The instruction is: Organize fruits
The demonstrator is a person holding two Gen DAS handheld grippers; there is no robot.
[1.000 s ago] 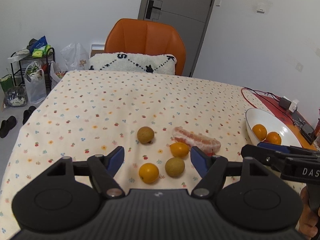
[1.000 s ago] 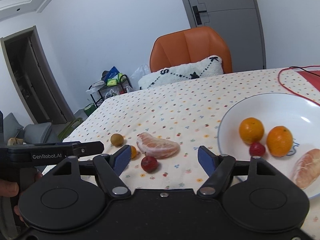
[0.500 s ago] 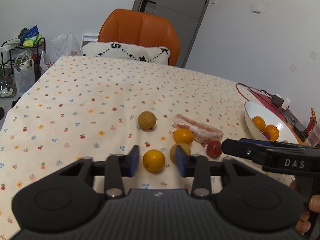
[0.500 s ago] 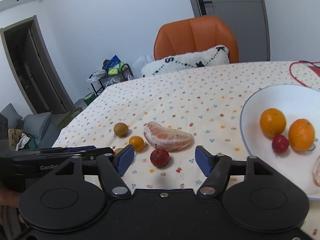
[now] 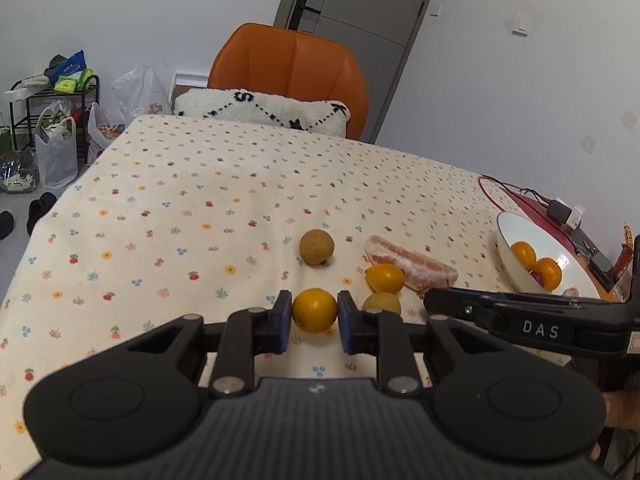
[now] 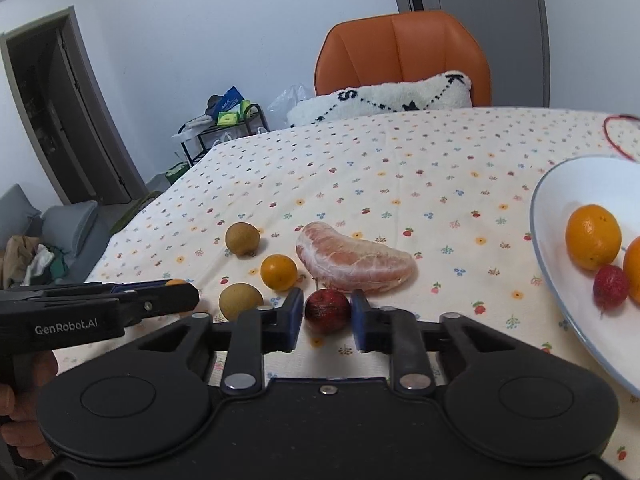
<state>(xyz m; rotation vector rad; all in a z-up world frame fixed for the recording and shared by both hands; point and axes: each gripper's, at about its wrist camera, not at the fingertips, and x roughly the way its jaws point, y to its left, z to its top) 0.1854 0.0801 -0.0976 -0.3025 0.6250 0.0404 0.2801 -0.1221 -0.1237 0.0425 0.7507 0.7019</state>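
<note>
Orange round citrus [image 5: 314,310], pinched by left gripper [image 5: 312,320]; dark-red round berry [image 6: 327,311], pinched by right gripper [image 6: 325,314]; both probably bound for white ceramic bowl [image 6: 560,184], rightward.

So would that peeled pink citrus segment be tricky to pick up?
Probably. The peeled segment shows bare, membrane-covered flesh, so it likely squashes or tears if squeezed. Its long curved shape lies flat on the tablecloth, so it shouldn't roll.

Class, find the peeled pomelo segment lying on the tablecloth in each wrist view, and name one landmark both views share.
Left wrist: pomelo segment right of centre, behind the small orange.
Right wrist: pomelo segment at centre, just beyond the red fruit.
Shared landmark: orange chair.
</note>
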